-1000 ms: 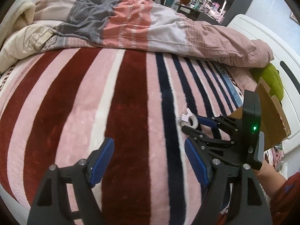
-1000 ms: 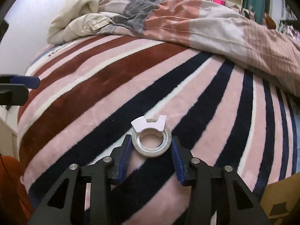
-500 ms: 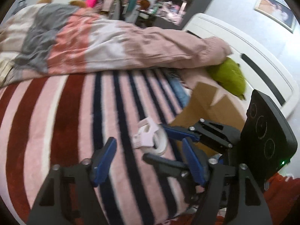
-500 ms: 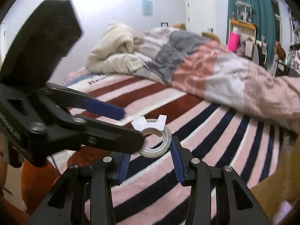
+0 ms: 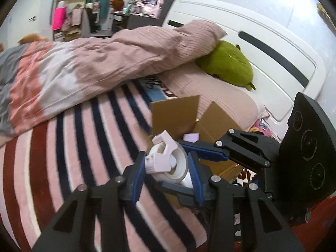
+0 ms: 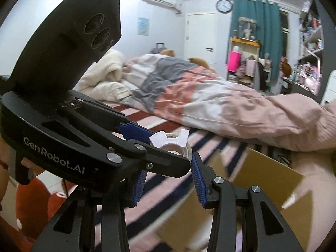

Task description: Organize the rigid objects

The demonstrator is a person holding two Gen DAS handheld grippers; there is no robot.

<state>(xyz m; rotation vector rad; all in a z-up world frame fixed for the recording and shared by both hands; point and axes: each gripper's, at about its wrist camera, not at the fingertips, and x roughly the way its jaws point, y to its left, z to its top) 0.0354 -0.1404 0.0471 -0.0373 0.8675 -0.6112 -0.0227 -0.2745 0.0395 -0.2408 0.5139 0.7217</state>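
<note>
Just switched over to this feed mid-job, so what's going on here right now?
A person is working over a bed with a claw in each hand. The right claw holds a tape dispenser with its clear tape roll, lifted off the striped blanket. The left claw has closed in around the same dispenser, so it looks like a handover, though firm contact is unclear. An open cardboard box sits just beyond, with something lilac inside.

The tape dispenser [image 5: 168, 161] sits between both grippers' fingers, above the striped blanket [image 5: 69, 147]; the cardboard box [image 5: 176, 115] lies just behind, apparently beside the pillow [image 5: 220, 96].
</note>
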